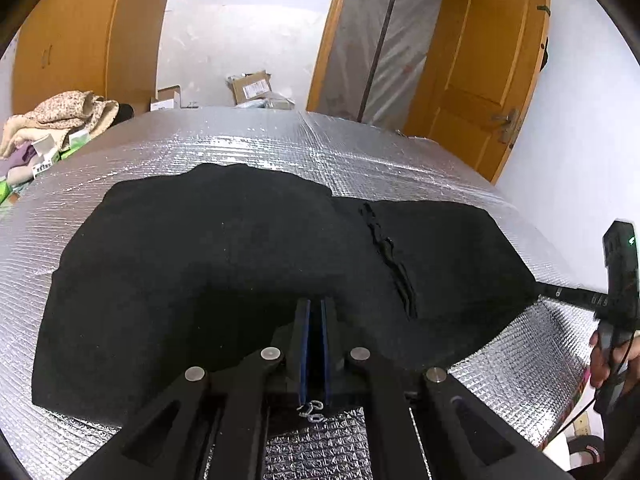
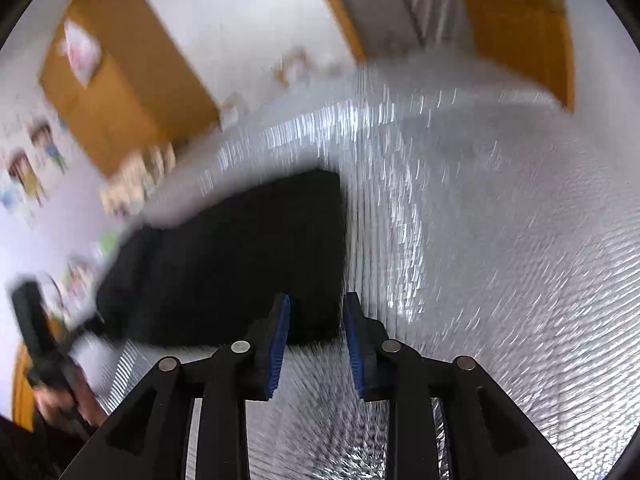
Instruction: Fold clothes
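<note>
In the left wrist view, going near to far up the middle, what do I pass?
Left gripper, shut on the near edge of the black garment → bare silver foil mat → cardboard boxes on the floor → white wall.

White walls (image 1: 240, 40); an orange wooden wardrobe (image 1: 72, 40) upper left, an open wooden door (image 1: 488, 68) upper right, cardboard boxes (image 1: 252, 88) between.
</note>
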Demonstrator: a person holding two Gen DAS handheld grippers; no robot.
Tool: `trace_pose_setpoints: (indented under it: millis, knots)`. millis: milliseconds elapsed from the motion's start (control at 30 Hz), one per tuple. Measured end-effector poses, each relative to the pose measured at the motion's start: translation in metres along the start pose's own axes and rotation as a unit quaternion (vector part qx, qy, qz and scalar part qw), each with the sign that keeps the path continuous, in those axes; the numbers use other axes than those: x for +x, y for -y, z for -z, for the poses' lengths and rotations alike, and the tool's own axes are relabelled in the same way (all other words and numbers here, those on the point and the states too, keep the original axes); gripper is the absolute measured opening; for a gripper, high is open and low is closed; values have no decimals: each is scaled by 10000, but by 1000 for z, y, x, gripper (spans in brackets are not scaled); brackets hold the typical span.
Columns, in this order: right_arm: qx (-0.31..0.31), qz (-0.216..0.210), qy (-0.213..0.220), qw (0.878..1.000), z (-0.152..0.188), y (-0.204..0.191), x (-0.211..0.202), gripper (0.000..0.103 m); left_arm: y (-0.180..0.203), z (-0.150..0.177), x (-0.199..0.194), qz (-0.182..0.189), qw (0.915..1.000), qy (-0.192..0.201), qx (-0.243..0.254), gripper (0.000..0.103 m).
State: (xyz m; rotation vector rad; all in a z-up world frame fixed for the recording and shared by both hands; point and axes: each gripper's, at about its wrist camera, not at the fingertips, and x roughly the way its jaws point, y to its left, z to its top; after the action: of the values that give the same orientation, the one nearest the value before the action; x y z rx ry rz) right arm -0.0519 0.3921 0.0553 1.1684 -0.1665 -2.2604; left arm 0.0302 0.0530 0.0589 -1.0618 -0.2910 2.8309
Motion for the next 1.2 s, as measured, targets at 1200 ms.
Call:
trace_pose_setpoints:
  millis: [1200]
  knots:
    - [933,-616,-329,9932,-33,9,24,44,-2,4,2,83,9998,147,-122,5]
